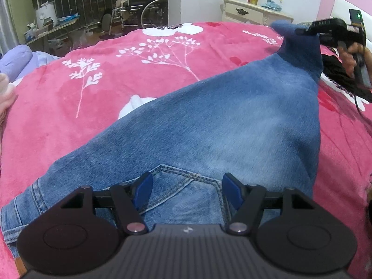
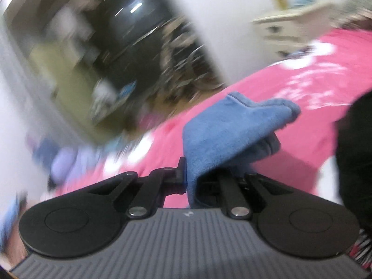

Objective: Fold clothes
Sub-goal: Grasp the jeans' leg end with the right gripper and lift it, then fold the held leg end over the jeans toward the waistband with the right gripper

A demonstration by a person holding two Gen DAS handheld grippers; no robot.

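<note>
A pair of blue jeans [image 1: 232,121] lies across the pink flowered bedspread [image 1: 116,93]. My left gripper [image 1: 187,186] hangs over the waist end by a stitched back pocket [image 1: 186,181]. Its blue pads [image 1: 144,186] stand apart and nothing is pinched between them. At the far right, my right gripper [image 1: 300,31], held by a hand [image 1: 351,58], is shut on the leg end and lifts it off the bed. The right wrist view is blurred, but the jeans [image 2: 223,130] show bunched in the shut right gripper [image 2: 188,176].
A black garment [image 1: 337,74] lies on the bed at the right, under the raised leg. A cream nightstand [image 1: 253,11] with bottles stands behind the bed. A wheelchair [image 1: 144,7] sits in the back room. Lilac bedding [image 1: 16,58] lies at the left edge.
</note>
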